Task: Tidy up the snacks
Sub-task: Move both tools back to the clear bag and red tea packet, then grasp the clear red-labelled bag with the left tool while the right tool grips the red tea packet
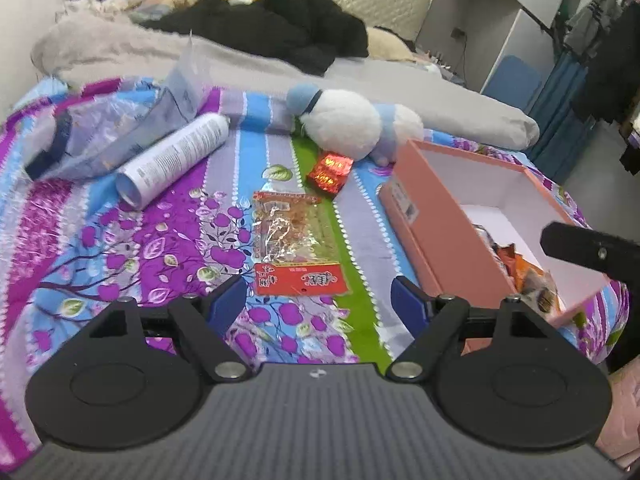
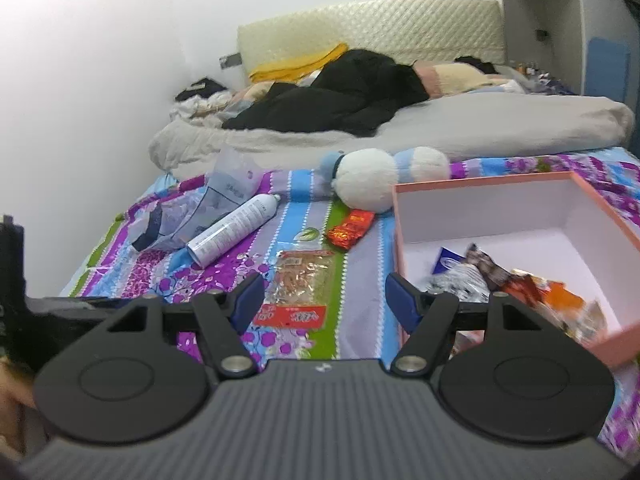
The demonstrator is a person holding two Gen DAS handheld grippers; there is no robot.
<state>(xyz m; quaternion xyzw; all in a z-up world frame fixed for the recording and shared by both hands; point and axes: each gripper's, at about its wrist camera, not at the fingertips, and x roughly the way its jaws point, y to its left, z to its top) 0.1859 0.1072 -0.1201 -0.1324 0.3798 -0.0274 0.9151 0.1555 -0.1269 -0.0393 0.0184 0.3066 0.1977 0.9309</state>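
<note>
My claws had dark blue pads and black arms. The sheet had purple, blue, grey and green stripes with purple flowers and white dots. The box was pink outside and white inside. The long pack was clear with a red end and orange bits. The small pack was shiny red. The can was white with small grey print. The toy was white and light blue. The blanket was grey, with black clothes on it.
</note>
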